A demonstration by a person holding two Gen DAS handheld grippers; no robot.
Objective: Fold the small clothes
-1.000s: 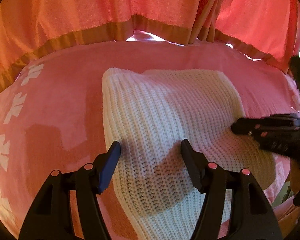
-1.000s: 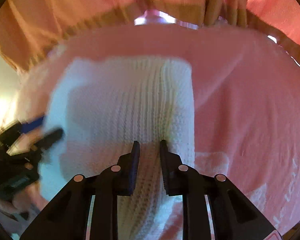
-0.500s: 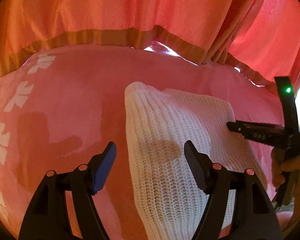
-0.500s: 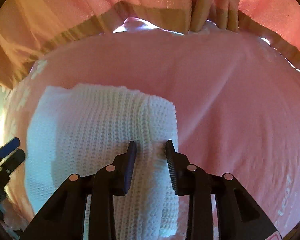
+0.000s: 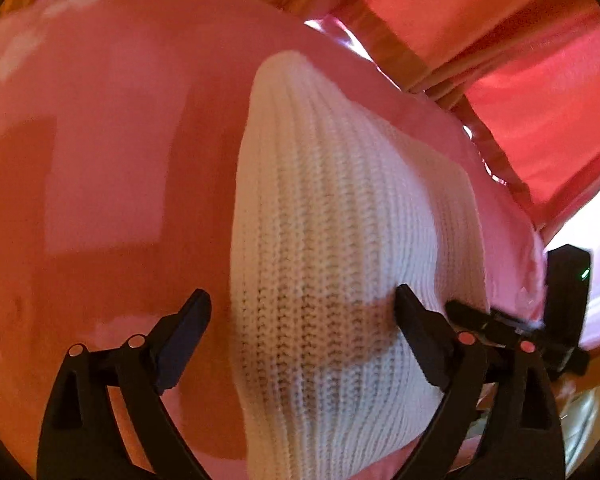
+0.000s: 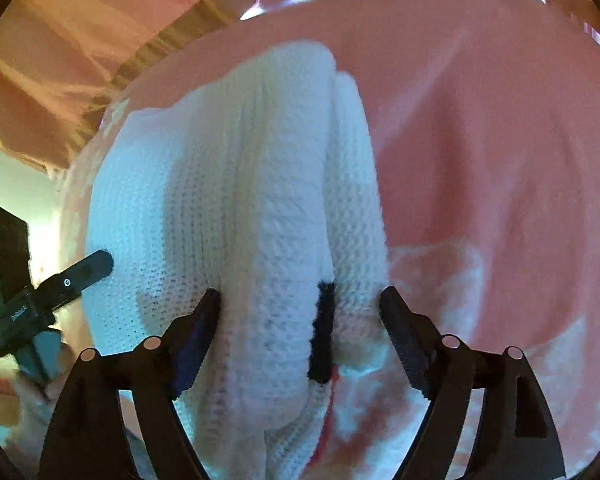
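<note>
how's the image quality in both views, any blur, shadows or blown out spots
Left wrist view: the white knit garment is fairly sharp, the left gripper casts a dark shadow on it, and daylight blows out the right edge. Right wrist view: the pink blanket is soft and smeared, and the left edge is overexposed.

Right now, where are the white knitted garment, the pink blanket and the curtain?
white knitted garment (image 5: 340, 220): left wrist view, middle of its ribbed top.
pink blanket (image 6: 500, 160): right wrist view, bare stretch right of the garment.
curtain (image 5: 540, 100): left wrist view, red folds.
</note>
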